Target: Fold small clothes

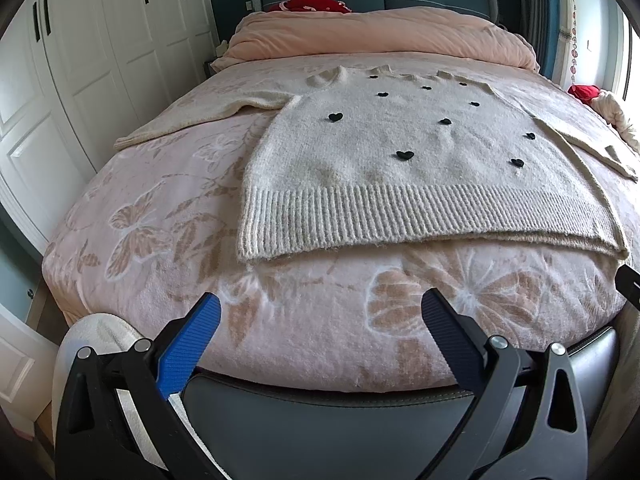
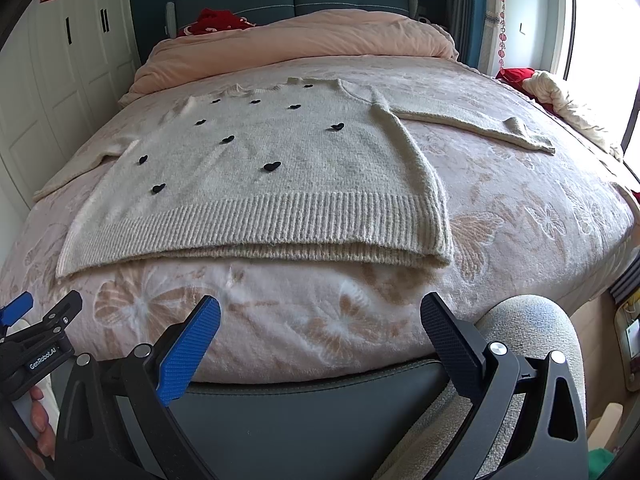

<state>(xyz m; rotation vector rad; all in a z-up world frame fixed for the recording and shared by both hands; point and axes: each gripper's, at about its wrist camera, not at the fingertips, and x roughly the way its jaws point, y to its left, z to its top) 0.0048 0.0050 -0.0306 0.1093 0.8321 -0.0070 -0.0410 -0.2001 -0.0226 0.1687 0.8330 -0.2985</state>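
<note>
A cream knit sweater with small black hearts lies flat, front up, on the bed, its ribbed hem nearest me and both sleeves spread out to the sides. It also shows in the right wrist view. My left gripper is open and empty, held at the foot of the bed below the hem. My right gripper is open and empty too, just short of the hem. The left gripper's tip shows at the left edge of the right wrist view.
The bed has a pink butterfly-print blanket and a dark padded footboard. A folded peach duvet and red cloth lie at the head. White wardrobes stand left. A cream cloth bundle lies at the right.
</note>
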